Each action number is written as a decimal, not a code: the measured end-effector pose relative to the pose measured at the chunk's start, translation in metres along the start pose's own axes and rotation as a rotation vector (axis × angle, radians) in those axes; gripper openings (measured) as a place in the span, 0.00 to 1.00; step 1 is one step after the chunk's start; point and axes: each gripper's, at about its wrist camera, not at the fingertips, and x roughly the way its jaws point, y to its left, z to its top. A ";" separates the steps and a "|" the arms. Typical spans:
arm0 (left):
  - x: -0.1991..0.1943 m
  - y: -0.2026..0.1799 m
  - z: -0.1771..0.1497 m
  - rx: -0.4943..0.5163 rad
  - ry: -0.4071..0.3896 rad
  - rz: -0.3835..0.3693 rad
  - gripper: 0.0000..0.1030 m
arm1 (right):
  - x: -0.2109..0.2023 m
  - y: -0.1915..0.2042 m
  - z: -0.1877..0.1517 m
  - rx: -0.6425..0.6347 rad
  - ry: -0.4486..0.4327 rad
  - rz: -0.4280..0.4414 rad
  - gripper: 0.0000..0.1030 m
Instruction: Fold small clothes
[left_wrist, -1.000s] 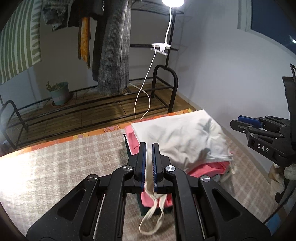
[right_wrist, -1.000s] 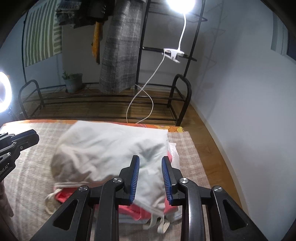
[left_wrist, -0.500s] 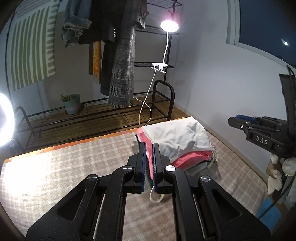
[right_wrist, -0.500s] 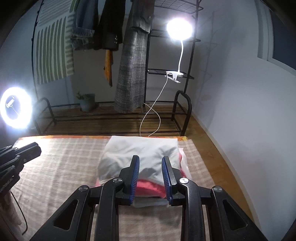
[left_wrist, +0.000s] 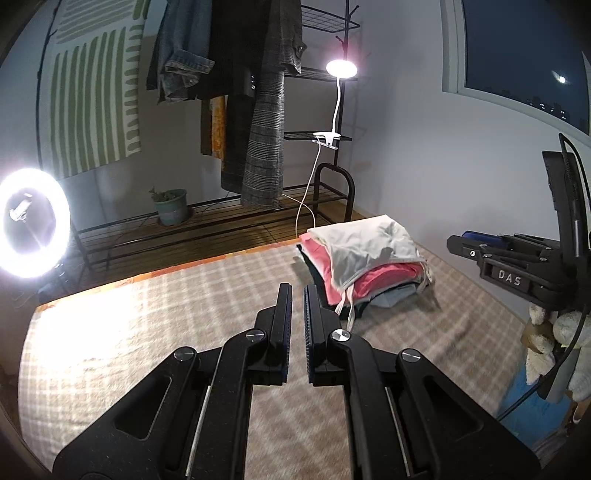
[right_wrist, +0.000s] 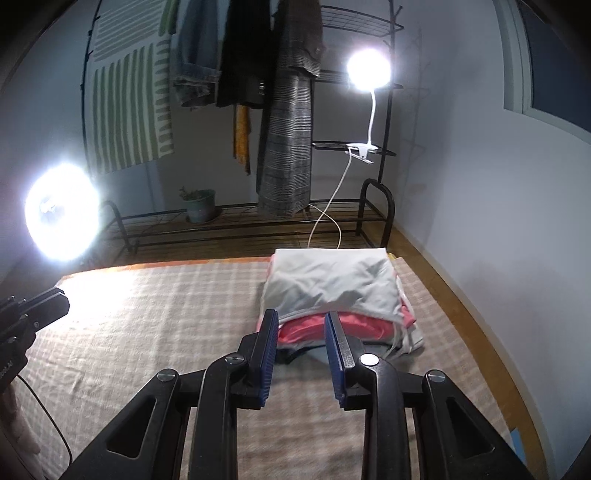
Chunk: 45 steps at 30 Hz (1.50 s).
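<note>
A stack of folded clothes, a white garment (left_wrist: 369, 243) over red ones (left_wrist: 384, 277), sits at the far right of the checked bedspread (left_wrist: 147, 325). It also shows in the right wrist view (right_wrist: 332, 284). My left gripper (left_wrist: 297, 295) is nearly closed and empty, held back from the stack, with a white strap (left_wrist: 349, 302) hanging just beyond it. My right gripper (right_wrist: 301, 328) is open and empty, just short of the stack. The right gripper shows in the left wrist view (left_wrist: 509, 266), and the left gripper in the right wrist view (right_wrist: 33, 314).
A ring light (left_wrist: 33, 221) glares at the left. A clothes rack (left_wrist: 266, 110) with hanging garments, a clip lamp (left_wrist: 341, 70) and a potted plant (left_wrist: 170, 206) stand beyond the bed. The wall (right_wrist: 498, 221) runs along the right.
Both grippers have pulled back and up from the stack. The left gripper let go of the white strap it held one second ago.
</note>
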 end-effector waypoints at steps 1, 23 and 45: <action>-0.004 0.002 -0.003 0.000 -0.005 0.005 0.11 | -0.003 0.005 -0.002 -0.003 -0.004 0.001 0.26; -0.025 0.021 -0.041 -0.016 -0.059 0.053 0.95 | -0.004 0.040 -0.036 0.064 -0.150 -0.016 1.00; -0.030 0.031 -0.046 -0.051 -0.044 0.106 1.00 | 0.017 0.043 -0.042 0.081 -0.114 -0.040 1.00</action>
